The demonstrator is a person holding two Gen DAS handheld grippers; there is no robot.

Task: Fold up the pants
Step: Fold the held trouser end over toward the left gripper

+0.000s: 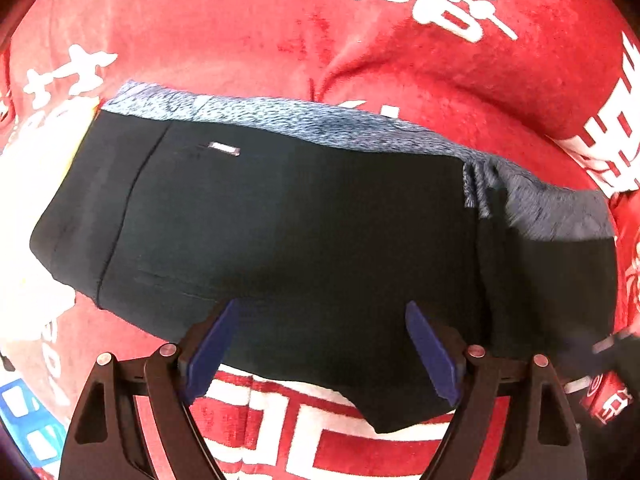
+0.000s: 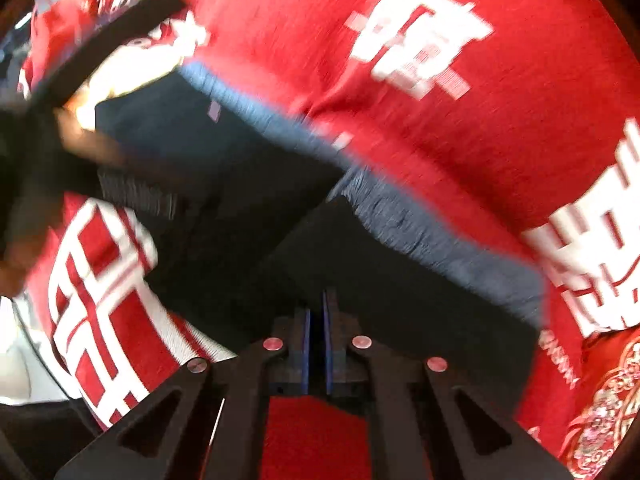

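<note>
The black pants (image 1: pixel 288 220) lie folded into a compact block on the red cloth, with a blue-grey fleecy lining (image 1: pixel 320 124) showing along the far edge. My left gripper (image 1: pixel 320 312) is open, its blue pads (image 1: pixel 430 354) hovering over the near edge of the pants, holding nothing. In the right wrist view the pants (image 2: pixel 248 184) look blurred. My right gripper (image 2: pixel 318 300) has its pads pressed together over the near right part of the pants; no cloth shows between them. The left gripper's dark frame (image 2: pixel 108 36) shows at upper left in the right wrist view.
A red cloth with large white characters (image 1: pixel 240 28) covers the whole surface and is wrinkled behind the pants. A white patch (image 1: pixel 32 216) lies at the left of the pants. The cloth (image 2: pixel 500 120) fills the right wrist view too.
</note>
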